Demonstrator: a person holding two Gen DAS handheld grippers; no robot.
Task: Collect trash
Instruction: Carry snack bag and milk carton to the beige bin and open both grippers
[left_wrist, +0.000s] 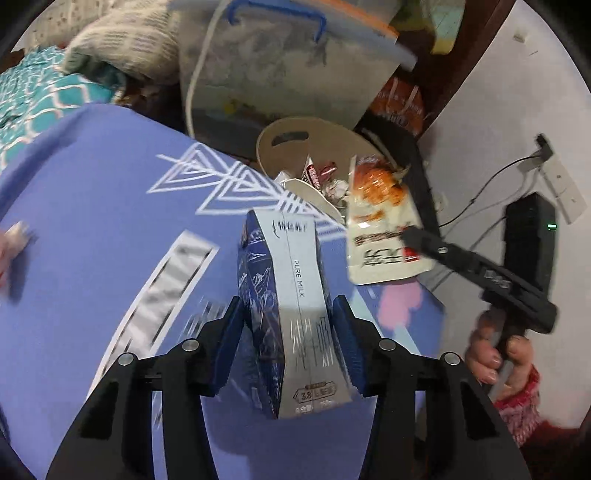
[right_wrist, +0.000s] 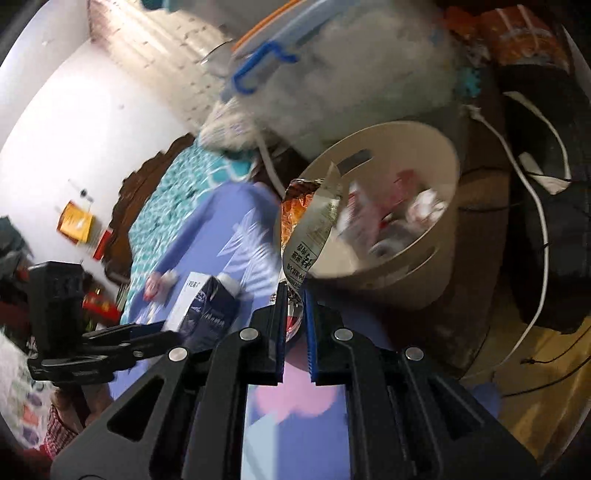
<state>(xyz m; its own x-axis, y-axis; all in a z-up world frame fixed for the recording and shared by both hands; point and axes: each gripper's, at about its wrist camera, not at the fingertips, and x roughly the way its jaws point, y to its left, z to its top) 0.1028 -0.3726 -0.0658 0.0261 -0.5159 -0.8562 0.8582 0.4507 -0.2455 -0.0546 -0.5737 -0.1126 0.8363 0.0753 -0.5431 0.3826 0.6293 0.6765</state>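
My left gripper (left_wrist: 288, 317) is shut on a blue and white milk carton (left_wrist: 291, 310), held above the purple sheet; the carton also shows in the right wrist view (right_wrist: 205, 310). My right gripper (right_wrist: 293, 295) is shut on an orange and white snack wrapper (right_wrist: 310, 229), which hangs at the near rim of the beige trash bin (right_wrist: 417, 288). In the left wrist view the wrapper (left_wrist: 380, 229) and the right gripper (left_wrist: 417, 236) are right of the carton, in front of the bin (left_wrist: 269, 147). The bin holds several wrappers.
A purple patterned sheet (left_wrist: 92, 221) covers the bed, with a teal blanket (left_wrist: 33, 99) behind. A clear storage box with blue clips (left_wrist: 288, 70) stands behind the bin. A small pink item (left_wrist: 14, 240) lies on the sheet at left. Cables and a black device (left_wrist: 532, 236) are on the wall at right.
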